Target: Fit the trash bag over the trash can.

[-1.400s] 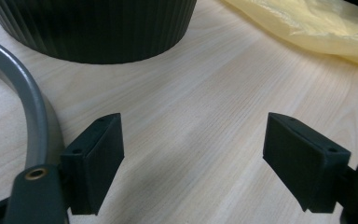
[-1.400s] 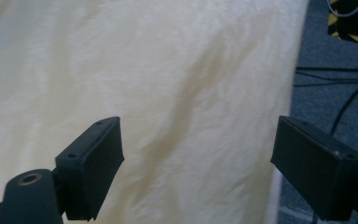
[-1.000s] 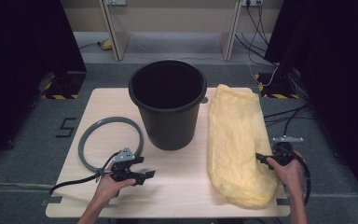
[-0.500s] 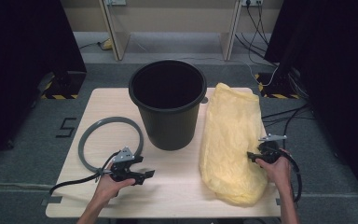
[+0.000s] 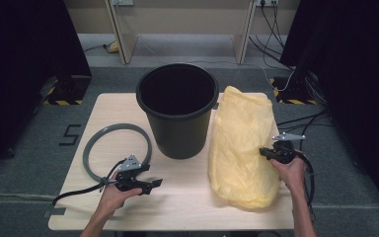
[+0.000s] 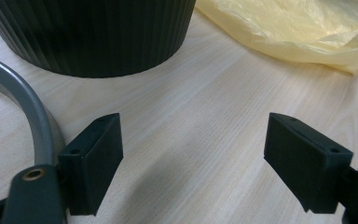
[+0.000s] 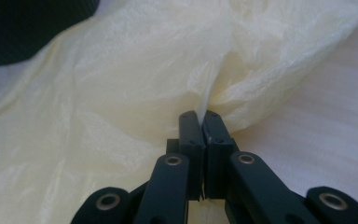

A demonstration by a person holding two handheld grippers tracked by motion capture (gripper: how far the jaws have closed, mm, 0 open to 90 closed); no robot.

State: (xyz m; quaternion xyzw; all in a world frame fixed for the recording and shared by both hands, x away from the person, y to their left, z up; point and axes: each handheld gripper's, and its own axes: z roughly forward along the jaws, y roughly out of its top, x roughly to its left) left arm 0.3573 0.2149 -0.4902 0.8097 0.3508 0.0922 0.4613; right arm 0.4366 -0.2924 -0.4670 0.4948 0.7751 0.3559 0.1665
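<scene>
Right tool has grabbed the yellow bag; next job looks like getting it into the bucket.

The right tool (image 7: 200, 116) is clenched on a fold of the yellow bag (image 5: 242, 143), which lies on the worktop (image 5: 187, 197) at the right of the high view, just beside the black bucket (image 5: 177, 113) in the middle. Its jaws have just been closing, w/ thin plastic between them. The left tool (image 6: 193, 154), lower left, is released, nothing in it, near the grey ring (image 5: 116, 148). Next, prob.: lift the bag slowly & bring the left tool over to help open it.
</scene>
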